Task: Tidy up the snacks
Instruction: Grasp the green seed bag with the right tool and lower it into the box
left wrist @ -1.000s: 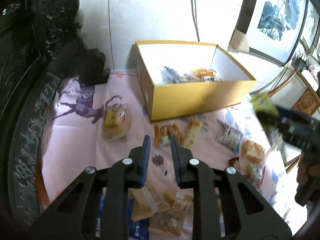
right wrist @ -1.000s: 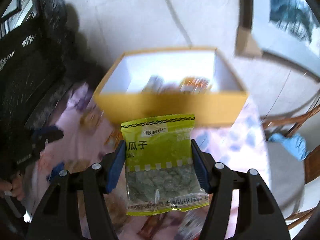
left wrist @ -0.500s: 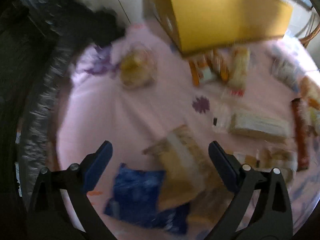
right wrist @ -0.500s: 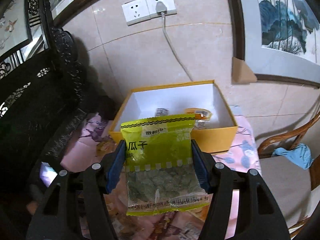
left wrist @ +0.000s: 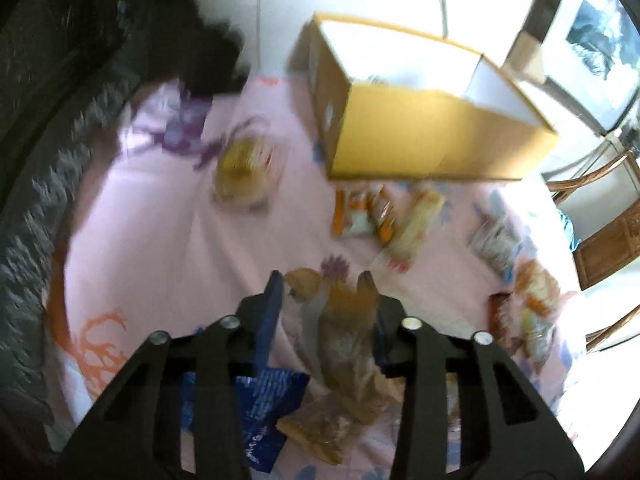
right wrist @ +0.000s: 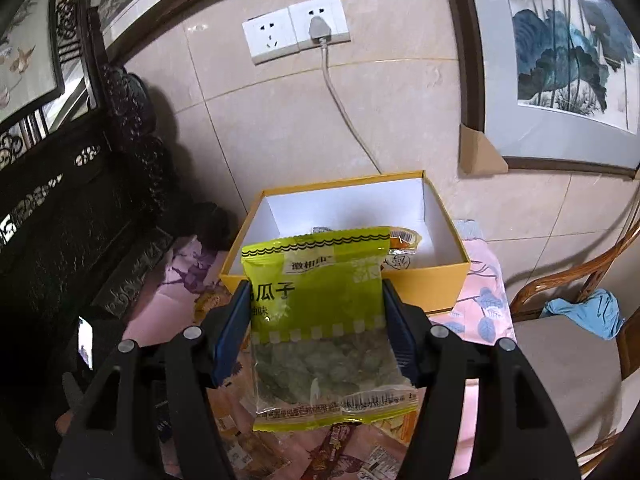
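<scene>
Your left hand-held gripper [left wrist: 323, 280] was clamped on a brown snack packet [left wrist: 346, 332], tilted downward; your right hand-held gripper [right wrist: 316, 304] gripped a green seed packet [right wrist: 320, 312], held level.

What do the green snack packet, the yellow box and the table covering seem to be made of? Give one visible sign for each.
Green snack packet: thin glossy plastic film, probably; crimped zigzag seal on top, clear window showing seeds.
Yellow box: likely matte cardboard; stiff straight walls, white inside.
Table covering: printed cloth or thin sheet, hard to tell; it shows creases.
</scene>
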The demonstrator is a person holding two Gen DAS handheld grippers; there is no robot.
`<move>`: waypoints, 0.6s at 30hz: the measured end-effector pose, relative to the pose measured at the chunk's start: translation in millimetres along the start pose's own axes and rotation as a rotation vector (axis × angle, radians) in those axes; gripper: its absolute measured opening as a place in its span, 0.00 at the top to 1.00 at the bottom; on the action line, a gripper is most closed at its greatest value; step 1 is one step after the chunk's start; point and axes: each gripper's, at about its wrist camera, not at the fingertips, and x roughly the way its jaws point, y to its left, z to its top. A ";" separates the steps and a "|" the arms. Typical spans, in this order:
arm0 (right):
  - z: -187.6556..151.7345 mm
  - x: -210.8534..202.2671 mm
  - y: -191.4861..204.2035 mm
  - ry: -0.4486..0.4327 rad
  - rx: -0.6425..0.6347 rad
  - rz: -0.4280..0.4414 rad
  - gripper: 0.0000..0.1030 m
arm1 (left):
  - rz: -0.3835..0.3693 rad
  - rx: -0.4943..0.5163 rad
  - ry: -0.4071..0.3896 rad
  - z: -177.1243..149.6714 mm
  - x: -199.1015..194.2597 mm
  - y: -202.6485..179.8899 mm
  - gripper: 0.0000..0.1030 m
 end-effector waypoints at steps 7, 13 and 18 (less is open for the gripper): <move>6.3 -11.6 -1.5 -0.027 0.023 0.014 0.38 | -0.005 0.006 -0.081 19.3 -25.5 -4.5 0.53; 3.9 -30.7 -3.0 -0.070 0.012 -0.027 0.38 | 0.230 -0.027 -0.060 -17.5 -18.3 38.7 0.02; 0.0 -26.4 -3.1 -0.067 0.019 -0.018 0.38 | 0.200 0.102 0.020 -35.1 18.6 22.4 0.02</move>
